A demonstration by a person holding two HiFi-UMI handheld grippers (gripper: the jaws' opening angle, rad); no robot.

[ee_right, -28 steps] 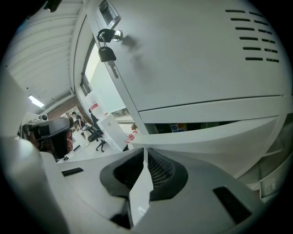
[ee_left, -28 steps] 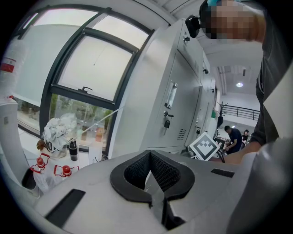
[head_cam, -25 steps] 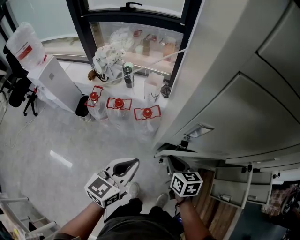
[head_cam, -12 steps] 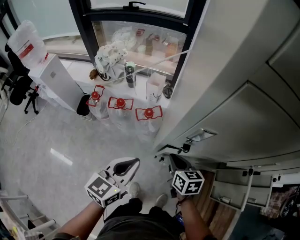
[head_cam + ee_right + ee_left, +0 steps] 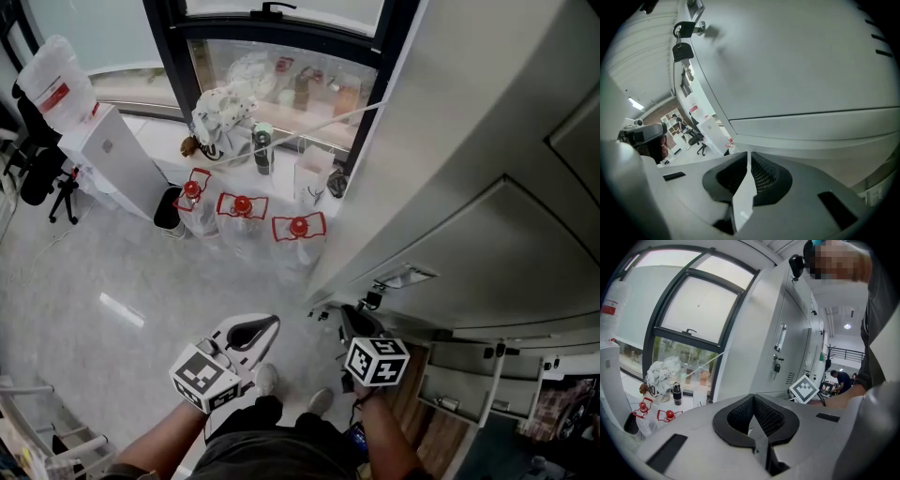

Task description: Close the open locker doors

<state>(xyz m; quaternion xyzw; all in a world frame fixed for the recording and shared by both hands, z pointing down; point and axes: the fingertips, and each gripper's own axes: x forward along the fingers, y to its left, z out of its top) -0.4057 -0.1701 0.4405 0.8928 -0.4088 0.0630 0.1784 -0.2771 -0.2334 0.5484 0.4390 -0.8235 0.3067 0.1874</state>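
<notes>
Low in front of the person, the left gripper [image 5: 753, 398] has its jaws pressed together on nothing. The right gripper [image 5: 748, 154], likewise clenched and empty, points at the grey locker door [image 5: 801, 61] close ahead, where a key [image 5: 682, 50] hangs from the lock; contact cannot be made out. Just right of that gripper in the head view, what seems to be an open compartment [image 5: 459, 380] has its small door swung out, and farther off three jugs [image 5: 242, 208] with red caps stand in a row on the floor below the window [image 5: 281, 56], near a white water cooler [image 5: 108, 155].
</notes>
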